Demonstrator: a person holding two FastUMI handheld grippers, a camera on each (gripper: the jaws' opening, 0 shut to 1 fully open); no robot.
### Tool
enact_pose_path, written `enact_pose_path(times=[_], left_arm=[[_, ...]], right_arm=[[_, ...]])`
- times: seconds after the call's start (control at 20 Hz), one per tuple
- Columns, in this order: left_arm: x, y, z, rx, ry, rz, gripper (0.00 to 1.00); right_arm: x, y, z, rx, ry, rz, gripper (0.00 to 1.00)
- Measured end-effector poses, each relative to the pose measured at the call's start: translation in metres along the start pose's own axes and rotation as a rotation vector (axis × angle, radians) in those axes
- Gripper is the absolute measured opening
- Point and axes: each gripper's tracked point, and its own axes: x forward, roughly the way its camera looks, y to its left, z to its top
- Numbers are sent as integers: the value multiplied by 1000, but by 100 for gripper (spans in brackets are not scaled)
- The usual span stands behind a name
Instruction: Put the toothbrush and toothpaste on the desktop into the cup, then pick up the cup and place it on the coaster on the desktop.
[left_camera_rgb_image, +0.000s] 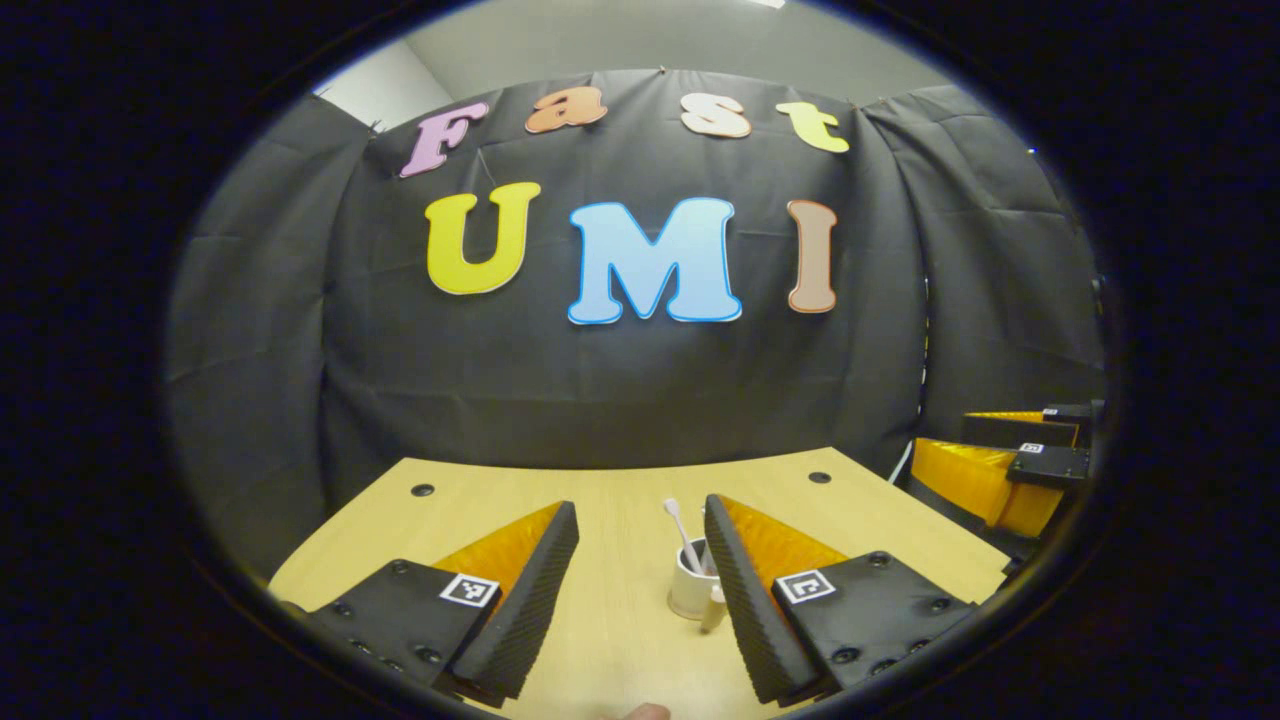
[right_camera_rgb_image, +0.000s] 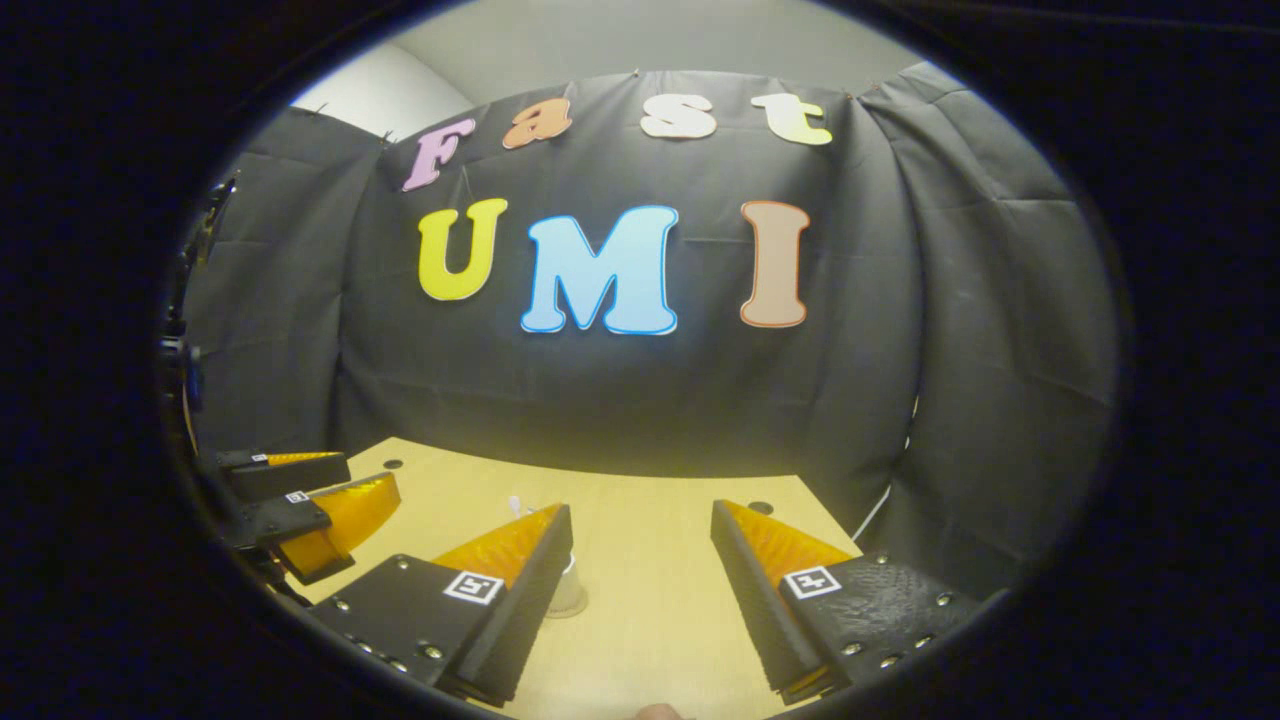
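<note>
Both tongs, left (left_camera_rgb_image: 640, 590) and right (right_camera_rgb_image: 640, 590), gape wide, holding nothing. Cup (left_camera_rgb_image: 690, 590) stands upright nearer the left, just ahead by its right finger, toothbrush (left_camera_rgb_image: 683, 535) seemingly already inside.

I see the white cup (left_camera_rgb_image: 692, 592) standing upright on the wooden desktop (left_camera_rgb_image: 620, 500), well in from its far edge and toward its middle. The white toothbrush (left_camera_rgb_image: 683, 535) stands in it, leaning, its head up above the rim. Something pale that I take for the toothpaste (left_camera_rgb_image: 714, 608) leans at the cup's side; whether it sits inside I cannot tell.
</note>
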Motion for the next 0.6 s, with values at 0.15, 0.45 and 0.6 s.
enact_pose_path(times=[0.15,0.45,0.6], left_arm=[[1,1,2,8,-5,-12,84],[0,4,7,17,-17,-23,87],[-5,9,13,25,-30,-19,87]], right_arm=[[-4,1,1,-3,-3,-17,86],[-12,8,4,4,-12,-35,86],[-15,13,9,4,-23,-34,86]])
